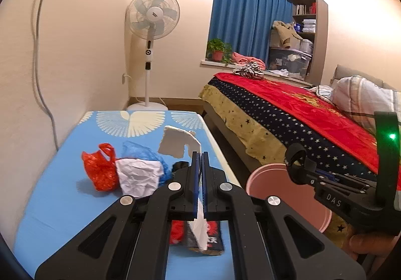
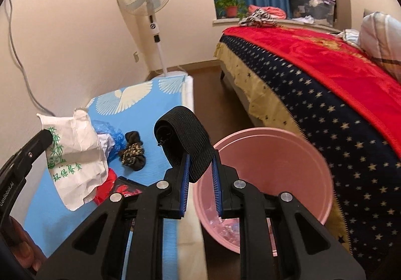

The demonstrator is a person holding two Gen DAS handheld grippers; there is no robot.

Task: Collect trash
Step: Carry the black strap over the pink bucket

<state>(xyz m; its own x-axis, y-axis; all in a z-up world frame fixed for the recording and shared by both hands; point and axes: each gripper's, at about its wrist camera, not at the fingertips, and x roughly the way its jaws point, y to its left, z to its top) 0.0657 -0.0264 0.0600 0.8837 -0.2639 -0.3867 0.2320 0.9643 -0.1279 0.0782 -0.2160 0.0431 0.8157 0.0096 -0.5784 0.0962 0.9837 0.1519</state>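
Here, left gripper [image 1: 199, 154] raised above the blue table [image 1: 62, 179], jaws pinched tight on a white paper bag [image 2: 75, 152] with green print, lifted clear of the trash pile. Right gripper [image 2: 200, 167] angled over the pink bin's rim [image 2: 263, 130], blue pads [image 2: 216, 192] clamped loosely on a looped black strap [image 2: 185, 134]. Remaining on the table: red bag [image 1: 100, 172], crumpled paper [image 1: 140, 174], dark sock [image 2: 132, 152].

On the surface [image 1: 57, 194] the crumpled paper [image 1: 139, 177] lies centrally, one plastic bag [image 1: 100, 169] touching it at 9 o'clock, another bag [image 1: 142, 152] behind it at 12. A sock bundle [image 2: 132, 152] sits at 3 o'clock of the pile. The bin [image 2: 273, 169] stands on the floor between surface and bed [image 2: 313, 94]. The fan [image 1: 150, 54] stands beyond the surface's far end.
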